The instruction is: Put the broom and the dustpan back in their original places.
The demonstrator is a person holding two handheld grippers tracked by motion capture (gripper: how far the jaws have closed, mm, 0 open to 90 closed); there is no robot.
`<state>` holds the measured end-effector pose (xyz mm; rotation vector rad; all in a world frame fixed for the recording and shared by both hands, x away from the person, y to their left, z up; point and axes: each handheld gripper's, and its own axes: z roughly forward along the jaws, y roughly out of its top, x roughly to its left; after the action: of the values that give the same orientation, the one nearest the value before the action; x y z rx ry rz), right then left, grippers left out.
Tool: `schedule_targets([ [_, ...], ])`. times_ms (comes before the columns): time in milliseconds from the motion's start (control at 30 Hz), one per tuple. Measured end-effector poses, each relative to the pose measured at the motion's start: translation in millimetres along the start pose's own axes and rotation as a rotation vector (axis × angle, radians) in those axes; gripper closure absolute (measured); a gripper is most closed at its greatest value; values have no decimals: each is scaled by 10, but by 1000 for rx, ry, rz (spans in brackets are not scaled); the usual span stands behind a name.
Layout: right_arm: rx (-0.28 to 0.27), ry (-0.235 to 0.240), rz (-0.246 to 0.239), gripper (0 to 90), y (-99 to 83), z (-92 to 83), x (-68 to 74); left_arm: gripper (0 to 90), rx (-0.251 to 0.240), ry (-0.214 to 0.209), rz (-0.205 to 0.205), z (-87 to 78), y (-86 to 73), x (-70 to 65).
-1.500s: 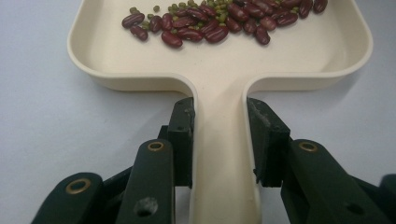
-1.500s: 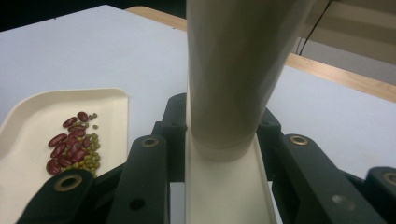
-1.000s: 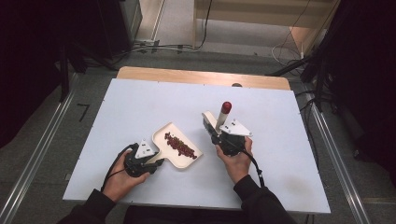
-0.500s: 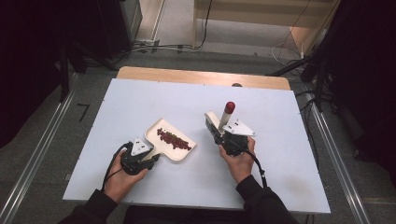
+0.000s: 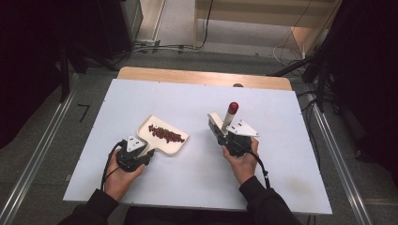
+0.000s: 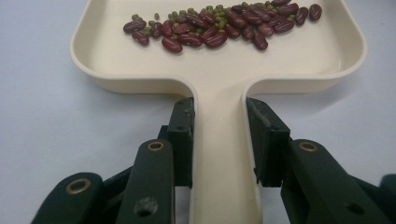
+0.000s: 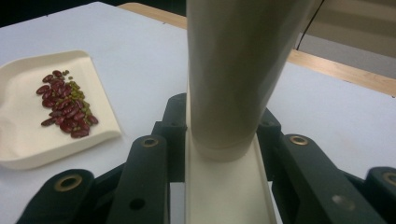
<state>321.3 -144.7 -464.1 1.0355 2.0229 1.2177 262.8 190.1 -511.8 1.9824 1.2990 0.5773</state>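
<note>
High view: left claw (image 5: 141, 151) grips handle of cream scoop tray (image 5: 176, 145) on white table (image 5: 281, 140); beans (image 5: 165, 134) lie in tray. Right claw (image 5: 224, 133) holds cream tool with red-tipped cylinder (image 5: 230, 116), raised.

Left gripper view: jaws clenched on flat handle; tray level.

Right gripper view: jaws clenched on tool base. Risk: tilting tray spills beans over open front edge.

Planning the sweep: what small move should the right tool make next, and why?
Probably carry the brush leftward toward the dustpan. The right tool already grips the brush, the left tool clamps the pan's handle, and the beans lie across a gap.
</note>
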Motion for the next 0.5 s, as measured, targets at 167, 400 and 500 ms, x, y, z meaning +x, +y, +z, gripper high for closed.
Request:
schedule_targets([
  [167,1,0,0,642,-1,2,2,668,-4,45,-35,11,7,32],
  [400,5,1,-3,642,-5,10,8,668,-9,110,-97,37,29,115],
  [500,6,3,-4,642,-8,15,11,668,-11,130,-120,53,41,142],
])
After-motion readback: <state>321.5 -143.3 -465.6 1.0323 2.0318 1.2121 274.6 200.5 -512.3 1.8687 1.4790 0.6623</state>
